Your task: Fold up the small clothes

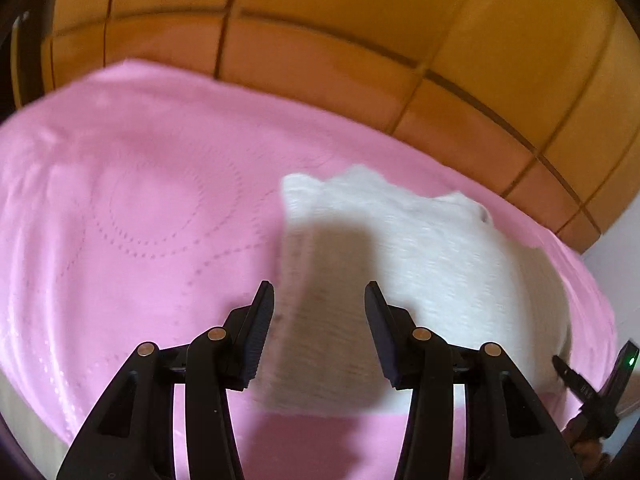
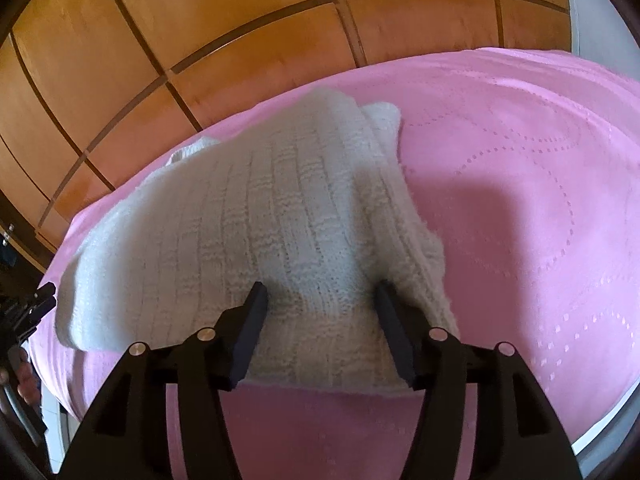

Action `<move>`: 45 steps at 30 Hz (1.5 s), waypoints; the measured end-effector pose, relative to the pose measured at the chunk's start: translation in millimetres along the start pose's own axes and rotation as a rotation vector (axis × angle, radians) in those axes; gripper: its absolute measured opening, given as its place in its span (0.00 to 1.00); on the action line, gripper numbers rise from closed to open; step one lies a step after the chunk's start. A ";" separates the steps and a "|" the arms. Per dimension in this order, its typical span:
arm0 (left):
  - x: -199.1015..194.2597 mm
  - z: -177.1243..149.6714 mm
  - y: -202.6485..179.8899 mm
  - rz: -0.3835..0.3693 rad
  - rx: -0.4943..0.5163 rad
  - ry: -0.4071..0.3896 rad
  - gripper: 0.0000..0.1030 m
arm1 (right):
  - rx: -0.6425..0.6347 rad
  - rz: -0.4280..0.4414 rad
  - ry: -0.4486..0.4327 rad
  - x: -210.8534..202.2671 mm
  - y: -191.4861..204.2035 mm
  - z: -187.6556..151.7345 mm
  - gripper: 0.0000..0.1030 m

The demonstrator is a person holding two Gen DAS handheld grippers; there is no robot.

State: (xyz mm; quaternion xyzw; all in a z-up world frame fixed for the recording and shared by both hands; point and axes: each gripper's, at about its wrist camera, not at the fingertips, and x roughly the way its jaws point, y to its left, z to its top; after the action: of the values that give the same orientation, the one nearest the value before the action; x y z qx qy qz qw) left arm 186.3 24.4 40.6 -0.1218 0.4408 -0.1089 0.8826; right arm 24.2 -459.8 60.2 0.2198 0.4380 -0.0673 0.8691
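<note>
1. The cream ribbed knitted garment (image 2: 256, 216) is lying on the pink quilted bedspread (image 2: 520, 200), near the edge that is running along the orange-brown panelled wooden wardrobe (image 2: 200, 40); one side is already lying doubled over the rest.
2. The left gripper (image 1: 319, 300) is hanging with its jaws partly apart and nothing between the pads; the knit is sitting below them, seemingly untouched.
3. The right gripper (image 2: 320, 300) is standing partly open over the knit's near hem, its jaws straddling the fabric without visibly pinching it.
4. Risk: the thick, loose knit is likely bunching if one pad is catching only the top layer, so the fold could be dragging open.
5. Risk: the soft bedspread could be getting pinched together with the hem, pulling up with it.
6. Risk: the left view is blurring, so a hasty approach could be landing off the edge.
</note>
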 end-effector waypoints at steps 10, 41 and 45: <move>41.8 -17.7 -3.2 0.164 0.123 0.048 0.49 | -0.012 -0.011 0.000 3.9 2.8 -1.2 0.59; 3.8 -26.6 -101.2 0.095 0.314 -0.043 0.61 | 0.349 0.221 0.024 1.3 -80.6 33.2 0.77; 13.5 -28.4 -101.9 0.086 0.312 -0.011 0.61 | 0.326 0.264 0.047 4.3 -70.9 32.5 0.76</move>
State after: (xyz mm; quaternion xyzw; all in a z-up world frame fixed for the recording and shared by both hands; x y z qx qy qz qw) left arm 162.7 -79.6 45.7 0.0354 0.4183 -0.1373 0.8972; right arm 28.7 -537.3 50.8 0.4146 0.4090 -0.0177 0.8127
